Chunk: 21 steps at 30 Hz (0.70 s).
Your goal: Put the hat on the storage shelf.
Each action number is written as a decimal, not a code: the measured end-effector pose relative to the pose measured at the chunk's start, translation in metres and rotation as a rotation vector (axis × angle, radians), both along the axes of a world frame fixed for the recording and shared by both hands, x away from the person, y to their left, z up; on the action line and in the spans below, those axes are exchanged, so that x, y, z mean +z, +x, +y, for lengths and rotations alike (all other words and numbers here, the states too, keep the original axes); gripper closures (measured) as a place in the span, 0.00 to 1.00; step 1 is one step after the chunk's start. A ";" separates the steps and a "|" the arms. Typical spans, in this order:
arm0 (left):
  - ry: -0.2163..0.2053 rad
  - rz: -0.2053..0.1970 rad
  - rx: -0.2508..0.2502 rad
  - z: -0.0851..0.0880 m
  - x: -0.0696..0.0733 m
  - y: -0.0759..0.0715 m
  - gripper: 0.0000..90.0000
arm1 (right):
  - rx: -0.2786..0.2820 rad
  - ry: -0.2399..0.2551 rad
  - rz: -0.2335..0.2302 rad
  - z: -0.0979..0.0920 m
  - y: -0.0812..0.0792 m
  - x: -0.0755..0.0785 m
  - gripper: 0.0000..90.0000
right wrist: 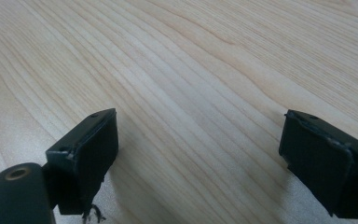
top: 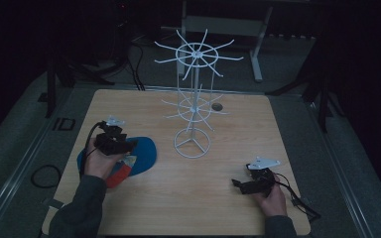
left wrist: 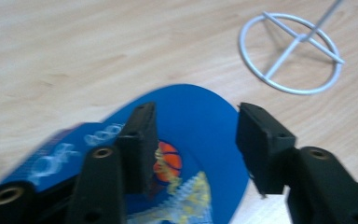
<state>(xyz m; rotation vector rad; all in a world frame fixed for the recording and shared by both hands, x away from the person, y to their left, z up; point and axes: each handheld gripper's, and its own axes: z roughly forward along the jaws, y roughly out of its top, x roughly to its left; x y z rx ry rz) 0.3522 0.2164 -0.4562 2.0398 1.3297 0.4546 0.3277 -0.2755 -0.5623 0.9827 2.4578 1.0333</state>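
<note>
The blue cap [top: 138, 154] lies flat at the lower left of the table [top: 218, 208], under the left gripper [left wrist: 193, 140], whose jaws stand apart and empty above it. The right gripper [right wrist: 198, 154] rests wide open at lower right. The next move probably calls for a fresh grip on the cap to hang it on the white rack [top: 194, 99].

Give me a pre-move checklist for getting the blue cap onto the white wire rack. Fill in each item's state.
1. Left gripper jaws apart: ok. They stand apart above the blue cap, with nothing pressed between them.
2. Cap free to be grasped: ok. It lies flat on the table, the brim towards the rack.
3. White wire rack upright: ok. Its ring base sits flat on the wood, apart from the cap.
4. Rack arms free: ok. Nothing hangs on either tier.
5. Right gripper out of the way: ok. It rests open at the table's near right, far from the cap and rack.
6. Best grip point on the cap: cannot tell. The left hand hides its back part.
</note>
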 end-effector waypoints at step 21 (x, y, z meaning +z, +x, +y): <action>0.012 0.099 0.048 0.067 -0.016 0.020 0.25 | -0.001 0.001 0.002 0.000 0.000 0.000 0.13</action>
